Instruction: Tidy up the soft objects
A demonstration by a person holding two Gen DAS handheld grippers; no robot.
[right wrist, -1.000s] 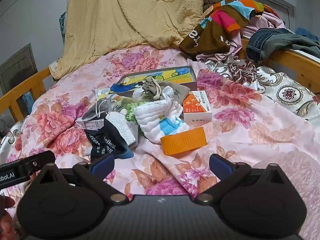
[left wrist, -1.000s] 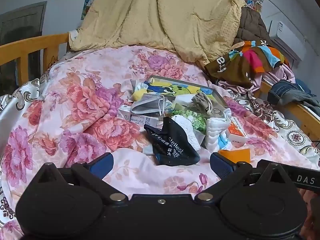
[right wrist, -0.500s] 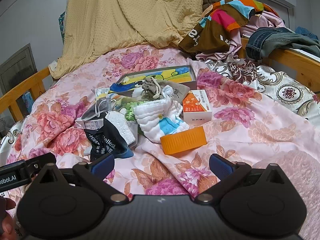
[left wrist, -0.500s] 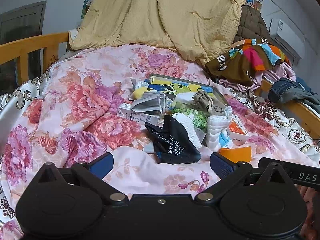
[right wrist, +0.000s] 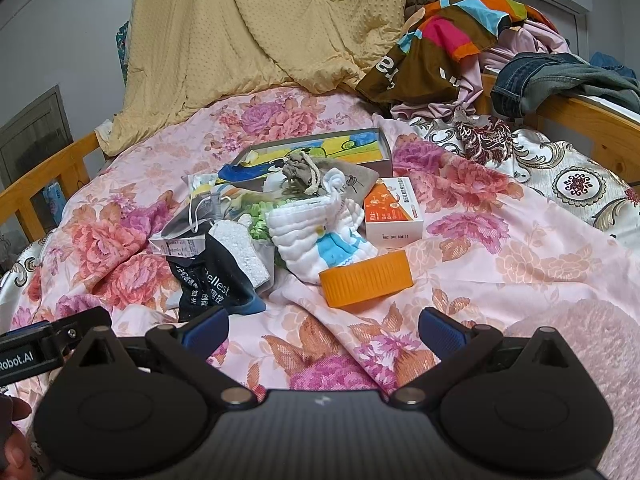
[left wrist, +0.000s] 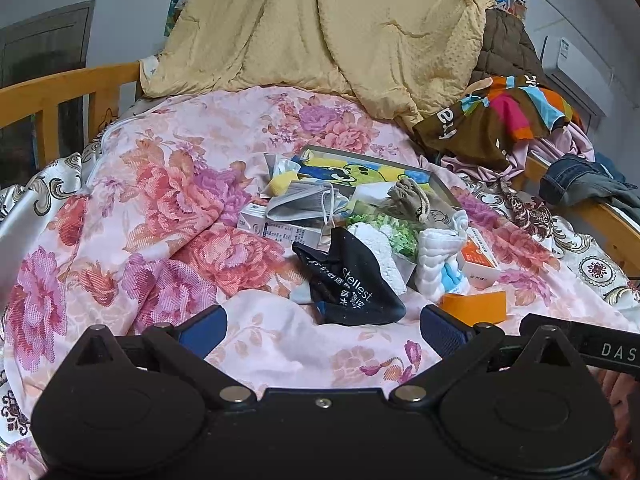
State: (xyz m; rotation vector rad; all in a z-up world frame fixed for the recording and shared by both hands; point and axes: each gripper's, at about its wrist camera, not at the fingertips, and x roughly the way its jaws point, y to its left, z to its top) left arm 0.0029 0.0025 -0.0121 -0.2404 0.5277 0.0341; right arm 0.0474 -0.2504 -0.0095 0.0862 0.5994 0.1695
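**Empty grippers above a heap of soft things on a flowered bed**

Both pairs of jaws stand spread wide with nothing between them: the left gripper [left wrist: 323, 330] and the right gripper [right wrist: 323, 330] hang over the near part of the bed, their blue fingertips [left wrist: 204, 326] ribbed and rubbery.

Just ahead lies the jumbled pile. Nearest is a limp black cloth pouch [left wrist: 348, 284] with white lettering, crumpled against a white bumpy foam piece [right wrist: 242, 248]. Beside it sits a folded white quilted cloth [right wrist: 316, 236] with blue patches, soft and ridged. Behind are a grey drawstring bag [right wrist: 304, 172] with a knotted cord, a grey face mask [left wrist: 304, 202] with white ear loops, and something green and fluffy [right wrist: 260, 220]. Hard items mix in: a ribbed orange lid [right wrist: 366, 278], an orange-and-white carton [right wrist: 394, 214], and a shallow rectangular box [right wrist: 320, 148] with a cartoon print.

All rests on a pink floral quilt [left wrist: 160, 216], wrinkled and woven. A dimpled yellow blanket [left wrist: 320, 28] hangs at the back; bright clothes [right wrist: 460, 36] and jeans [right wrist: 560, 76] are heaped at the right. Wooden bed rails [left wrist: 52, 92] edge the bed below grey walls.
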